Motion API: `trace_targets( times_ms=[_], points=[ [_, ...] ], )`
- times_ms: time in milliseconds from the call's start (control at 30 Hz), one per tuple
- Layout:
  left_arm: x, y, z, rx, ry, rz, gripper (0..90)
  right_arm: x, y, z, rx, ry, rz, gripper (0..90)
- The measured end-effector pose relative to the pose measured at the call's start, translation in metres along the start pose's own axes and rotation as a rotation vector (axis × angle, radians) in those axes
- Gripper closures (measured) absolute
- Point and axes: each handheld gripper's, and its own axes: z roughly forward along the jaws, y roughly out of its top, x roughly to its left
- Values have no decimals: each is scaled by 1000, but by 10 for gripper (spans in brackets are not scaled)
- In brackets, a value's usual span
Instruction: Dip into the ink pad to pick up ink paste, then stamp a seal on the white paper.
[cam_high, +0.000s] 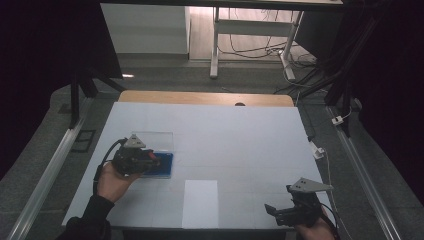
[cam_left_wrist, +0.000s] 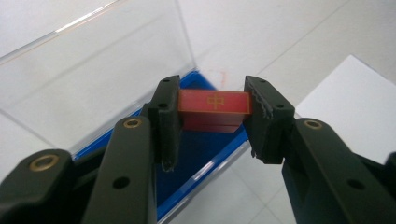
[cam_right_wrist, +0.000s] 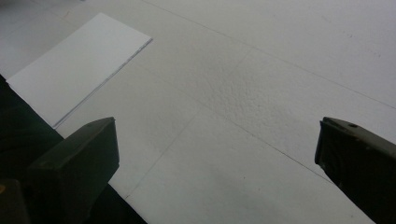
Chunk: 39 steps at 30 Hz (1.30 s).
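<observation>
A small red block (cam_left_wrist: 214, 103) with a gold mark on its top face is clamped between the jaws of my left gripper (cam_left_wrist: 212, 109), just above the blue-lined base of a clear case (cam_left_wrist: 201, 154). The case's transparent lid (cam_left_wrist: 93, 70) stands open behind it. In the high view the left gripper (cam_high: 150, 161) hangs over the blue case (cam_high: 164, 165) at the table's left. My right gripper (cam_high: 271, 210) rests near the front right edge, its jaws wide apart over bare table (cam_right_wrist: 219, 154) with nothing between them.
A white sheet (cam_high: 200, 202) lies flat at the front middle of the white table (cam_high: 240, 135), between the two hands; it is also seen as the white sheet (cam_right_wrist: 79, 65) in the right gripper view. Metal rails run along both table sides.
</observation>
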Motion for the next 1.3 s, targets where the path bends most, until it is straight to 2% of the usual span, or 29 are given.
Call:
trace_targets(
  times_ms=[567,1300],
  points=[
    [-37,13,4,3,-86,94,585,0,0,0,-1,0,0,0],
    [-80,23,25,43,-185,190,585,0,0,0,0,0,-1,0]
  ],
)
